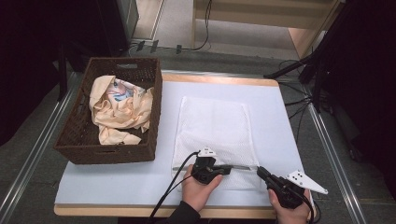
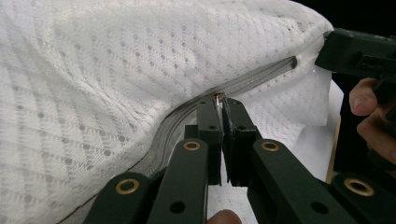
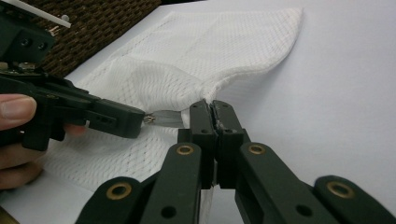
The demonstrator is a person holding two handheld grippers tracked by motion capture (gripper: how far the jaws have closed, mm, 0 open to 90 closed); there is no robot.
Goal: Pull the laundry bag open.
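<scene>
High view shows a white mesh laundry bag (image 1: 212,135) lying flat on the pale blue surface (image 1: 116,182), just right of a dark brown wicker basket (image 1: 74,140) holding crumpled cream cloth (image 1: 119,112). At the bag's near edge, the left gripper (image 2: 221,98) has its fingers clamped on the small metal zipper pull (image 2: 217,94), along the grey zipper (image 2: 261,77). The right gripper (image 3: 212,106) pinches the bag's corner fabric, fingers pressed together.

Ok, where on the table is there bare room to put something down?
The bare mat right of the mesh bag, and the front strip below the basket. Crowded at the bag's near edge, where the left gripper and right gripper grip it.
</scene>
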